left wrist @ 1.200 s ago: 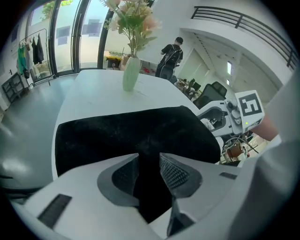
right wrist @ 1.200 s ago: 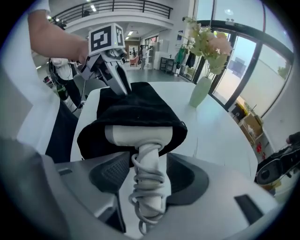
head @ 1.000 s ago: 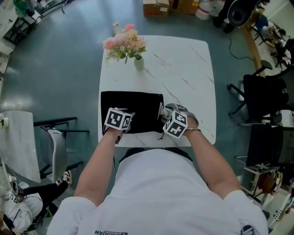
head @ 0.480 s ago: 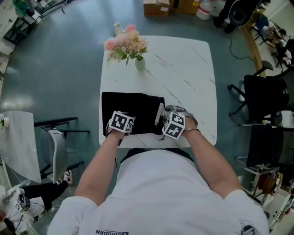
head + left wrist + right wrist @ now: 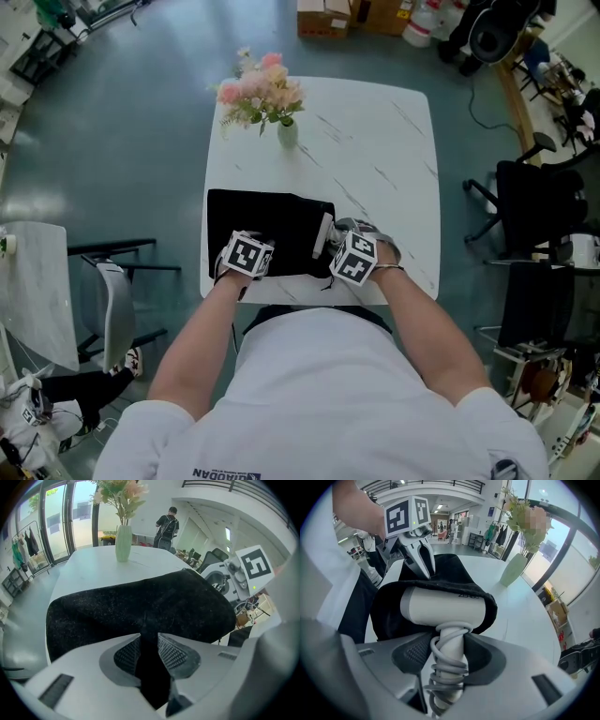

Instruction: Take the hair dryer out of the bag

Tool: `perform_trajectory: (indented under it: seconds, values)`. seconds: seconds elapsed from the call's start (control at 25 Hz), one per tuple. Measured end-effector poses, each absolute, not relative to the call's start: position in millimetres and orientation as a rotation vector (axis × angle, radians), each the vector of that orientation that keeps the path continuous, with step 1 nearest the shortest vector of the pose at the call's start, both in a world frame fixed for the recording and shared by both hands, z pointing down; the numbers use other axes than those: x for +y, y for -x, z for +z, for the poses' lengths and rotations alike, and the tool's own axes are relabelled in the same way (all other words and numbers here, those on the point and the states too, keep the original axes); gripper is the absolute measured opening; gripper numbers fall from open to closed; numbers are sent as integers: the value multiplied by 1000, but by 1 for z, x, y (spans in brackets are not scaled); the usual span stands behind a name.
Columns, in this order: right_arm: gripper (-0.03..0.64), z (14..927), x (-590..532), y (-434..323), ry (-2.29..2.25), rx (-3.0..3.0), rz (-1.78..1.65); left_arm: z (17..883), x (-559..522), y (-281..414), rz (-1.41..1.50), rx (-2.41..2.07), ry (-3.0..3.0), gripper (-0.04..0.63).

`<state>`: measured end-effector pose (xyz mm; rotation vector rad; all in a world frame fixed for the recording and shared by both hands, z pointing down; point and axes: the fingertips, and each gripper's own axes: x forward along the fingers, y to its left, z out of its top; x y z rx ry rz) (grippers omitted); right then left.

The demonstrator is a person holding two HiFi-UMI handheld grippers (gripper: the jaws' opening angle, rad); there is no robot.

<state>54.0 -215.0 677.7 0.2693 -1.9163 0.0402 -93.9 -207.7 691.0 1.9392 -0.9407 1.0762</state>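
A black bag (image 5: 267, 225) lies flat on the white table (image 5: 375, 159), its mouth facing right. The white hair dryer (image 5: 440, 606) sticks half out of that mouth, and its handle, wound with grey cord, points toward me. My right gripper (image 5: 449, 644) has just been closing and is now shut on this handle; in the head view it (image 5: 354, 258) sits at the bag's right end. My left gripper (image 5: 149, 639) has just been closing on a fold of the bag's black cloth (image 5: 140, 602) and pinches it near the bag's front edge (image 5: 246, 255).
A pale green vase of pink flowers (image 5: 286, 129) stands at the table's far left. The bag lies close to the table's front edge, right in front of my body. A grey chair (image 5: 108, 295) stands on the floor to the left and a black office chair (image 5: 534, 202) to the right.
My left gripper has sunk a little onto the bag's front edge. The right gripper stays at the bag's mouth, and the bag has hardly moved.
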Motion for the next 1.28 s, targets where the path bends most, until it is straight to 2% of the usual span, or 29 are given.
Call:
perform_trajectory:
  seconds: [0.48, 1.0, 1.28]
  values:
    - [219, 667, -218, -76, -371, -1950, 121, 691, -212, 100, 1052, -946, -1896, 92]
    - [218, 659, -234, -172, -783, -1913, 443, 691, -211, 100, 1049, -962, -1884, 89]
    - [218, 663, -244, -208, -960, -1849, 486, 692, -211, 100, 1055, -979, -1891, 89]
